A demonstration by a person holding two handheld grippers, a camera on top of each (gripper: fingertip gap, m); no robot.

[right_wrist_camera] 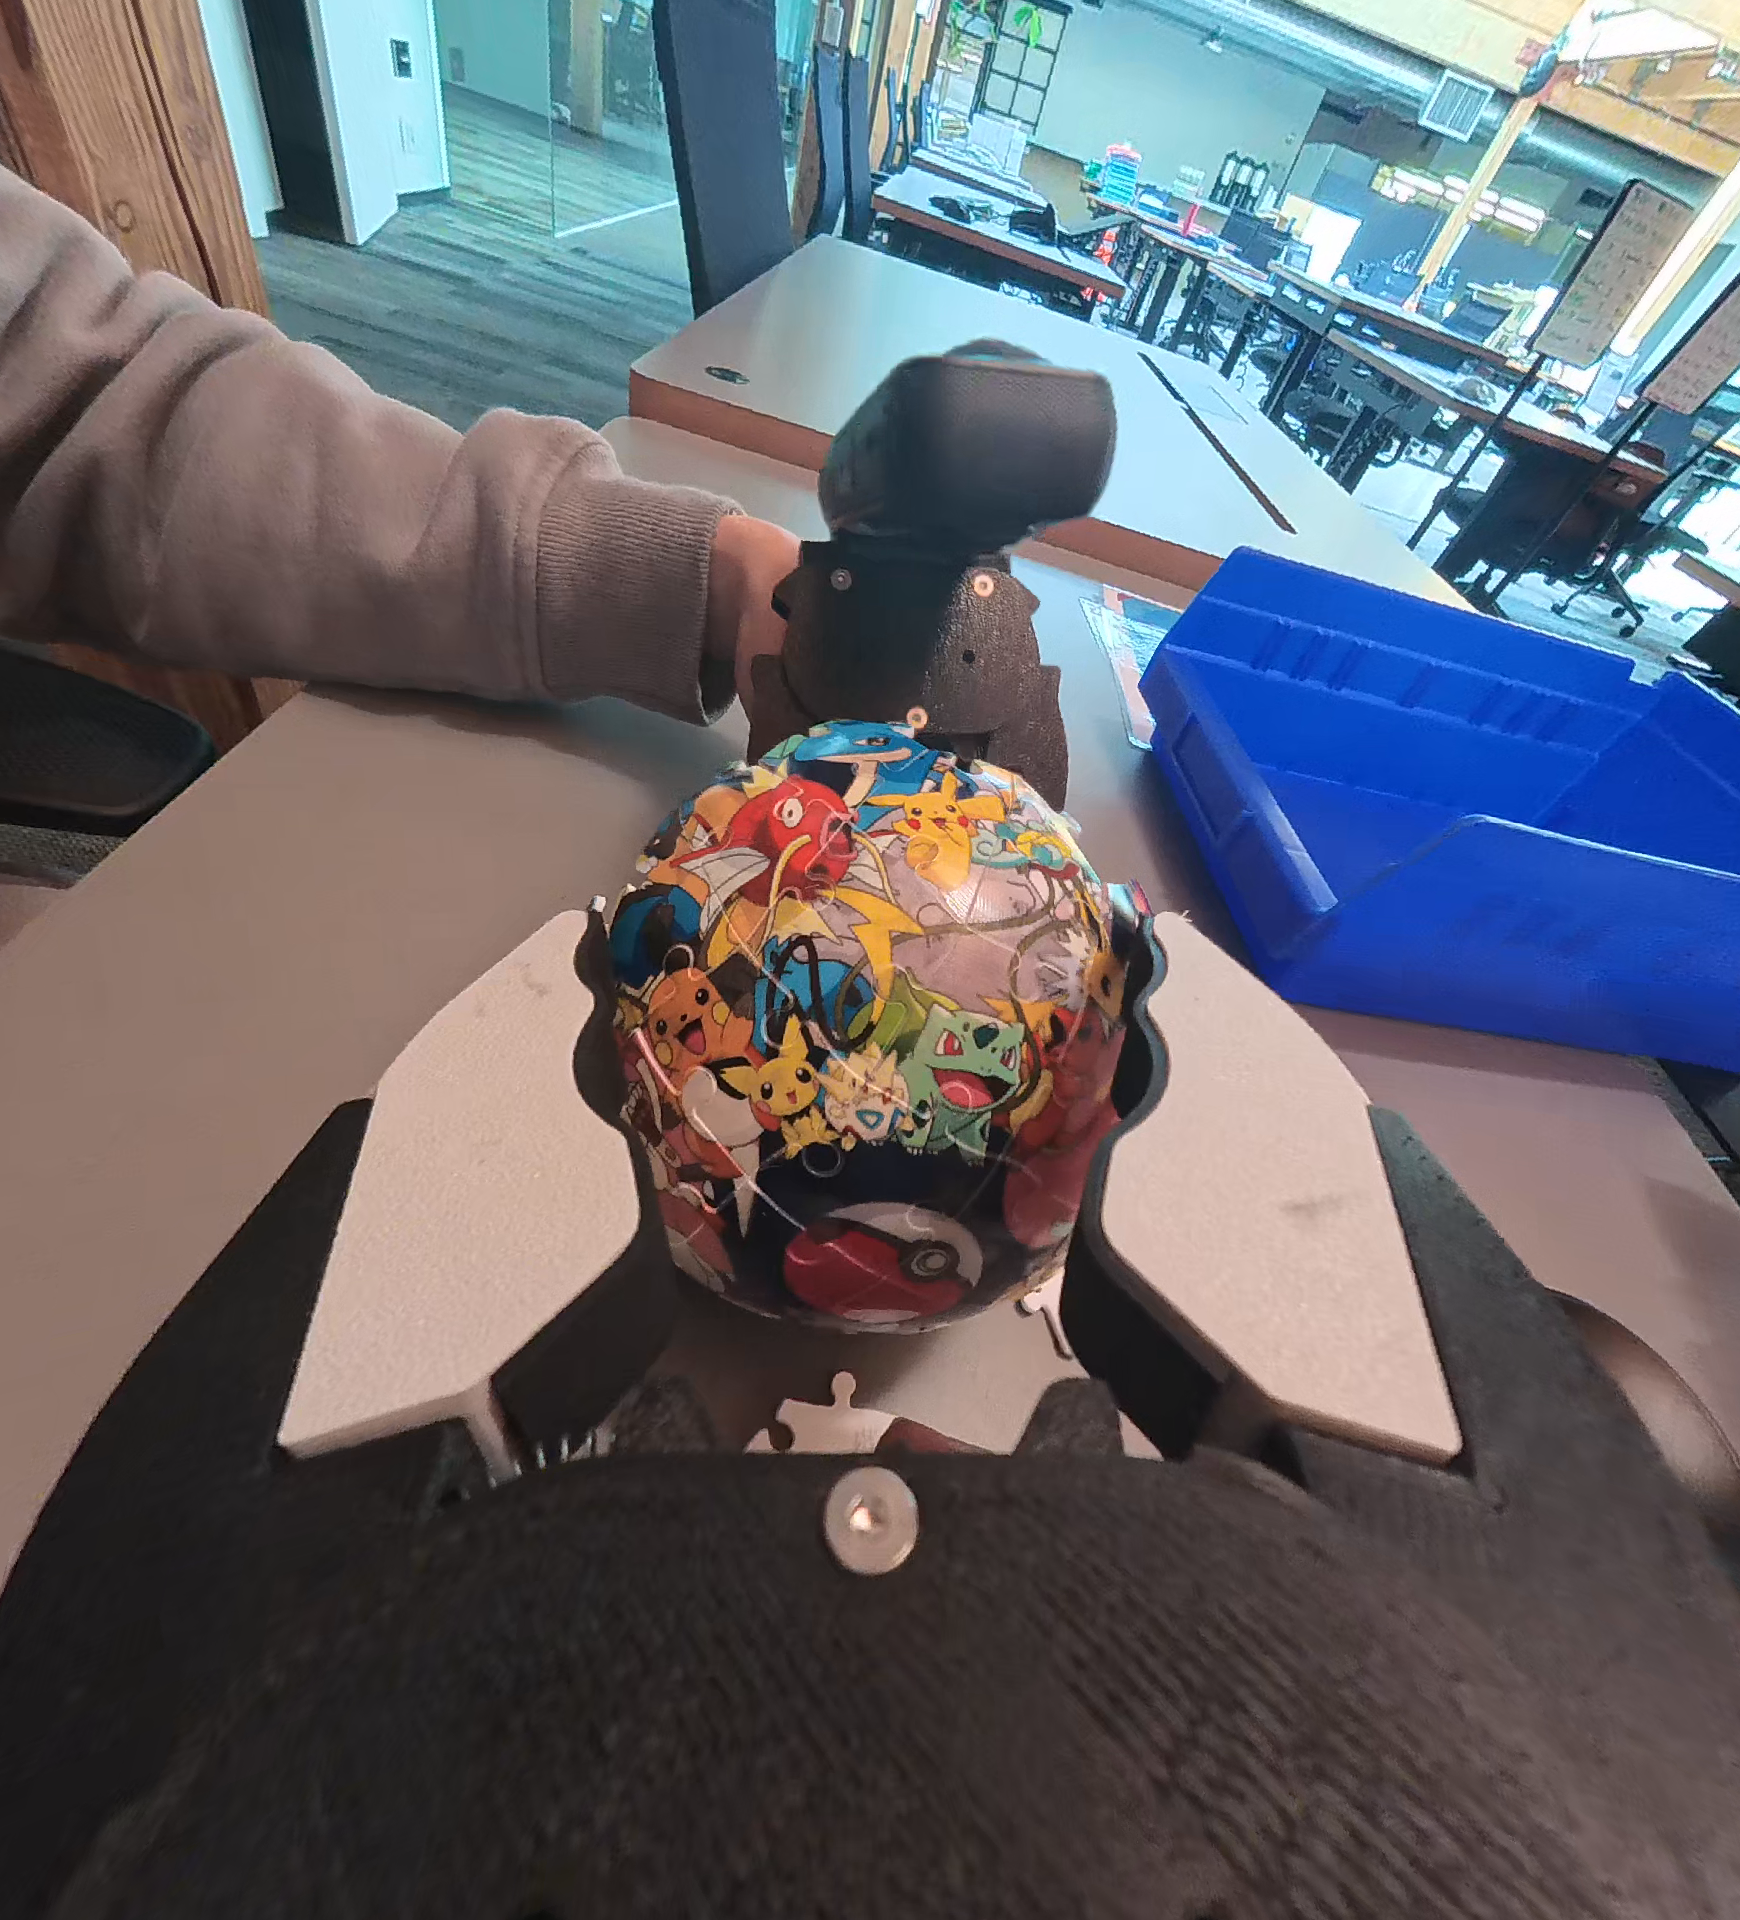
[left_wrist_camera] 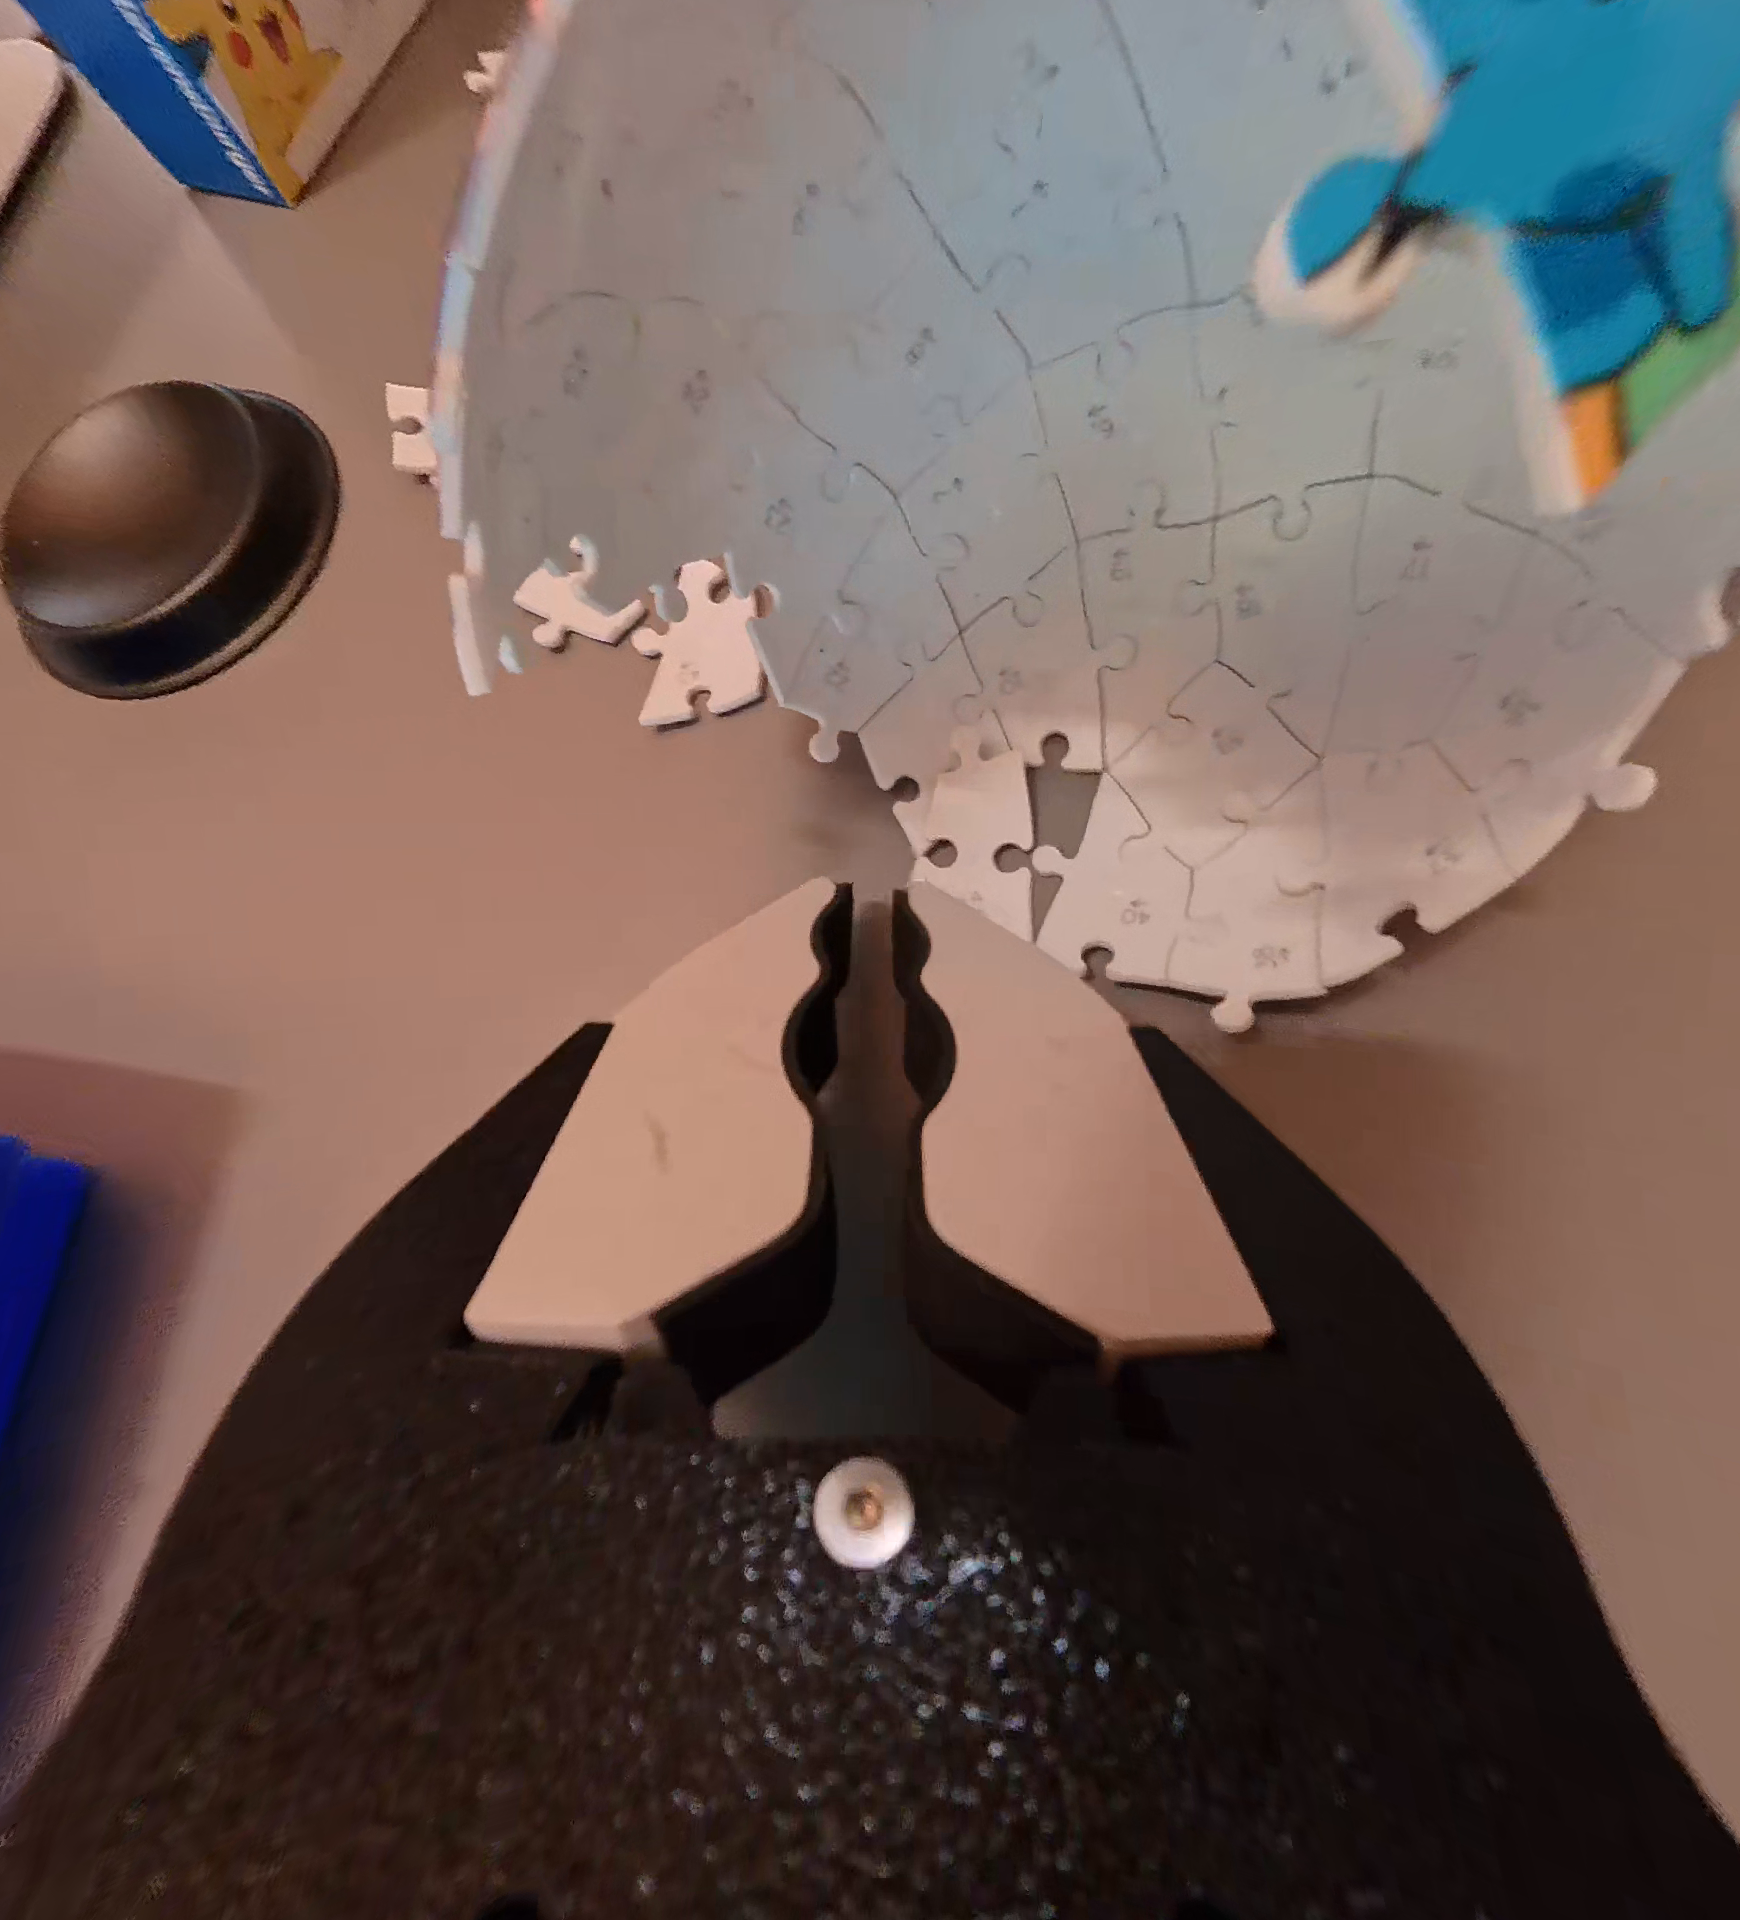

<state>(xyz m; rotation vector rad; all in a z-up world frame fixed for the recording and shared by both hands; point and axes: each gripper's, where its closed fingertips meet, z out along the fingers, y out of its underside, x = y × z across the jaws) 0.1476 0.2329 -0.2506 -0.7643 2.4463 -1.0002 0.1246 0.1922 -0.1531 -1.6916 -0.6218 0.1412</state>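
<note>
Black speckled claw [left_wrist_camera: 871, 899] bodies bear a silver screw [left_wrist_camera: 861, 1509]; grey ribbed-cuff sleeve [right_wrist_camera: 326, 520].

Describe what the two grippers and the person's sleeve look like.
Both the left gripper and the right gripper are black, speckled, rough-textured plastic with wavy-edged fingers, pale flat panels and a silver screw at the base. The sleeve is grey ribbed-cuff sweatshirt fabric.

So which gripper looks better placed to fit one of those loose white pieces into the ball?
Probably the left. The right gripper is clamped around the puzzle ball, steadying it. The left gripper is nearly shut with nothing in it, its tips just beside the loose white pieces at the shell's open edge.
</note>
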